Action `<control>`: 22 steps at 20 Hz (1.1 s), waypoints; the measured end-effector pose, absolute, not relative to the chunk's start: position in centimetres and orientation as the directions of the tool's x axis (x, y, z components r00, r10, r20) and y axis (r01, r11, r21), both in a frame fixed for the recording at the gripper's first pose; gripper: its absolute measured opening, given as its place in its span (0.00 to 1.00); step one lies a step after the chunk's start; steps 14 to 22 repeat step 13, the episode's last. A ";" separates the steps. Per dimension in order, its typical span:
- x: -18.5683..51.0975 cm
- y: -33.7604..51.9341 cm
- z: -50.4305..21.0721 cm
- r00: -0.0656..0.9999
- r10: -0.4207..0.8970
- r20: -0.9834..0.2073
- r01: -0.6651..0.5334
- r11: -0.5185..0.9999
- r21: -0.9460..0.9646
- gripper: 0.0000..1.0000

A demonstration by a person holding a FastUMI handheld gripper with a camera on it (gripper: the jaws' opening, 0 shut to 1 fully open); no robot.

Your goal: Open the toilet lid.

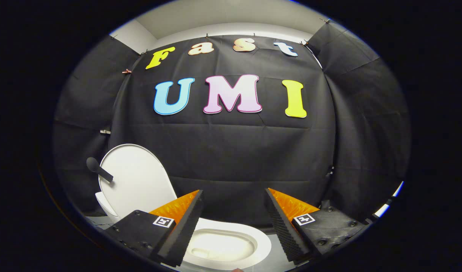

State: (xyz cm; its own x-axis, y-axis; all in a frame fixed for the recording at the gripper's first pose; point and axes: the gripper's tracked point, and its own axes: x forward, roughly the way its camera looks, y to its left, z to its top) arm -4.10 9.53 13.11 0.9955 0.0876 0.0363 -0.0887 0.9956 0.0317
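Gripper (234,196) fingers apart, holding nothing, above toilet bowl (253,241); toilet lid (136,181) raised upright at far left, black handle (98,169) sticking out.

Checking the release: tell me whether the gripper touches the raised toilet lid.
Apart. In the gripper view the gripper is open around nothing, and the upright toilet lid stands off to the side, with black wall cloth between.

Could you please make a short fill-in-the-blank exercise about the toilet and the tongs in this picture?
1. The toilet lid stands ____, leaning back beyond the tongs' left finger.
2. The tongs are ____, with nothing held between the fingers.
3. Between the fingers, low down, lies the toilet's white ____.
4. A black handle sticks out from the ____.

Missing words: raised; open; bowl; lid
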 end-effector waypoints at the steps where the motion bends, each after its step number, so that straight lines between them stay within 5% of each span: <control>1: -4.1 9.4 13.1 0.996 0.087 0.036 -0.088 0.995 0.037 0.98; 22: -4.0 8.6 12.3 0.997 0.078 0.005 -0.078 0.994 0.072 0.99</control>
